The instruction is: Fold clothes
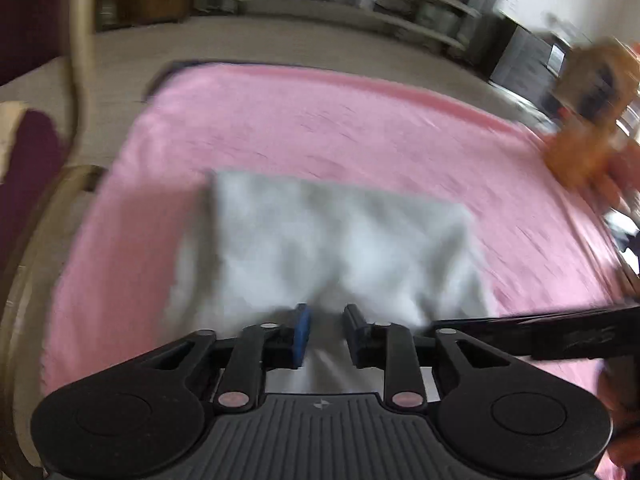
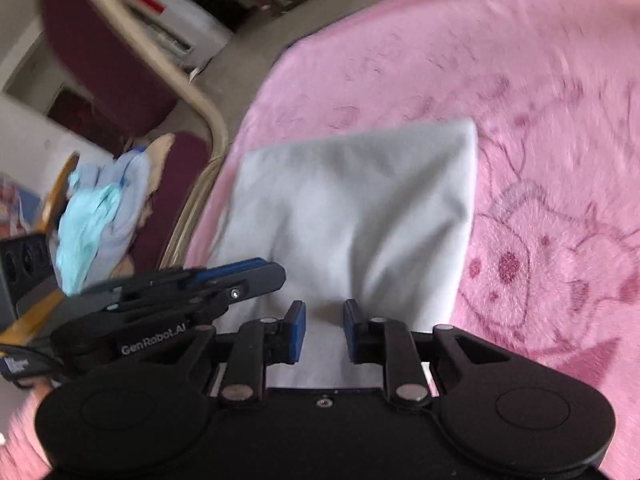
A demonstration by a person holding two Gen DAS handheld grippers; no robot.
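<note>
White folded garment [image 2: 352, 208] laid flat on pink blanket [image 2: 540, 100], near edge toward chair [image 2: 108, 52]. Left gripper [image 1: 325, 330] and right gripper [image 2: 325, 330] held side by side over garment's near edge; fingers of both parted, nothing gripped. Both views motion-blurred.

We see soft, even daylight, no glare, only faint shadows in the folds of the white cloth [image 1: 336, 248]. Left wrist view is heavily motion-blurred: shelves [image 1: 360, 4] at the back smeared, an orange object [image 1: 584, 120] at right unreadable. Right wrist view is sharper on the pink blanket [image 2: 540, 140], blurred at left. Fisheye bends both edges.
</note>
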